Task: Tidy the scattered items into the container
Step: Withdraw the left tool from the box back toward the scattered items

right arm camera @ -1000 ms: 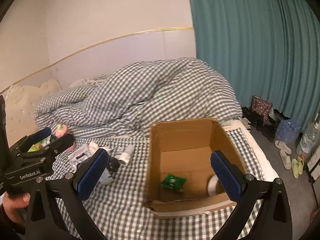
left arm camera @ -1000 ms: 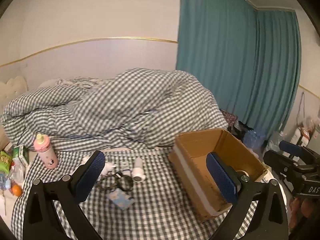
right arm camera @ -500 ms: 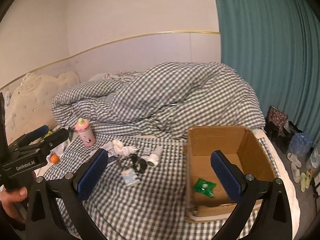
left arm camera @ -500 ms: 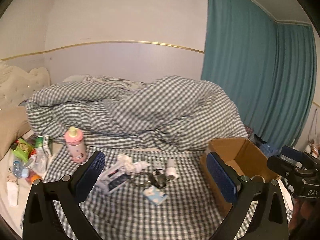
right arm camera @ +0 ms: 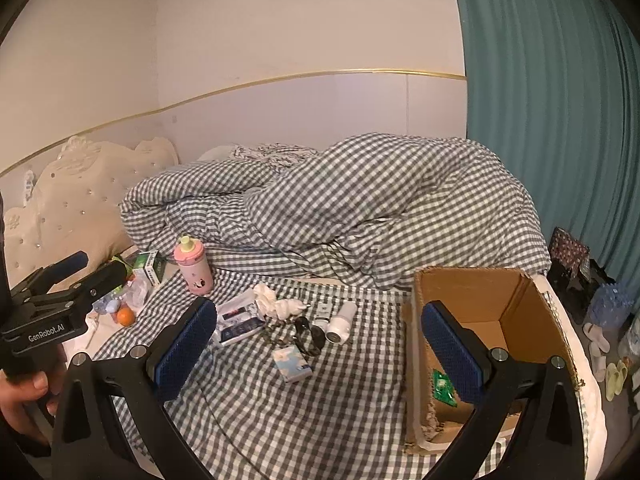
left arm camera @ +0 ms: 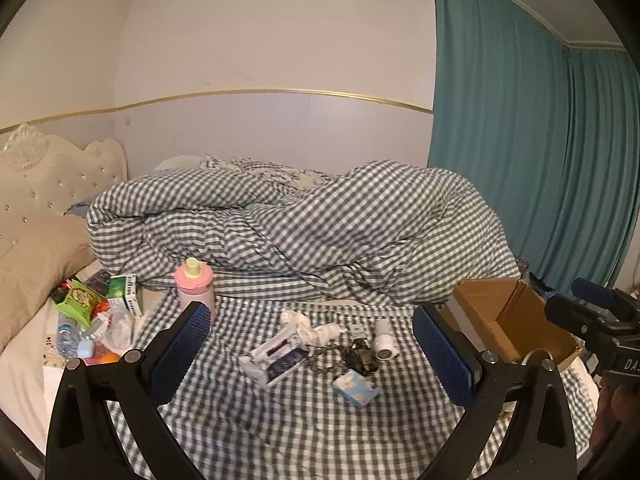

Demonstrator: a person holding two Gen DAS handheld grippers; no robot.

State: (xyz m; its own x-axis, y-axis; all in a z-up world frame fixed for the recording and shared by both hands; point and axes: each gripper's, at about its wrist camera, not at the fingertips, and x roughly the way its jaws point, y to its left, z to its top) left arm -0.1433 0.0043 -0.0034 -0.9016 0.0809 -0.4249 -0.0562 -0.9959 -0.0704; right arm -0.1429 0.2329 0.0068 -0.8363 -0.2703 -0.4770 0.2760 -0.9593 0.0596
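Both grippers empty, jaws spread wide. Left gripper (left arm camera: 316,350) and right gripper (right arm camera: 318,344) hang above the checked sheet at the near edge of the bed (right arm camera: 280,420). Bare sheet below both, plenty of room to come down.

Scattered bits sit mid-sheet in a tight clump: blue tissue pack (right arm camera: 292,364) nearest, then a dark tangle of keys or cord (right arm camera: 308,334) (hard to make out), flat packet (right arm camera: 240,320), crumpled white tissue (right arm camera: 276,304), white cylinder (right arm camera: 340,318) lying on its side. Pink bottle (right arm camera: 194,270) stands upright behind them, well apart.

Cardboard box (right arm camera: 472,288) on the bed's right edge, open top, green packet (right arm camera: 444,388) on its floor. The right gripper's finger covers part of the interior; in the left view the box is cut by the finger and the other gripper's body.

Versus a second ago: both views have swung left, box moved from centre to the right side, headboard (left arm camera: 52,176) and snack pile (left arm camera: 88,320) now in view.

Rumpled duvet (left arm camera: 320,232) blocks the far side; teal curtain (left arm camera: 520,160) beyond.
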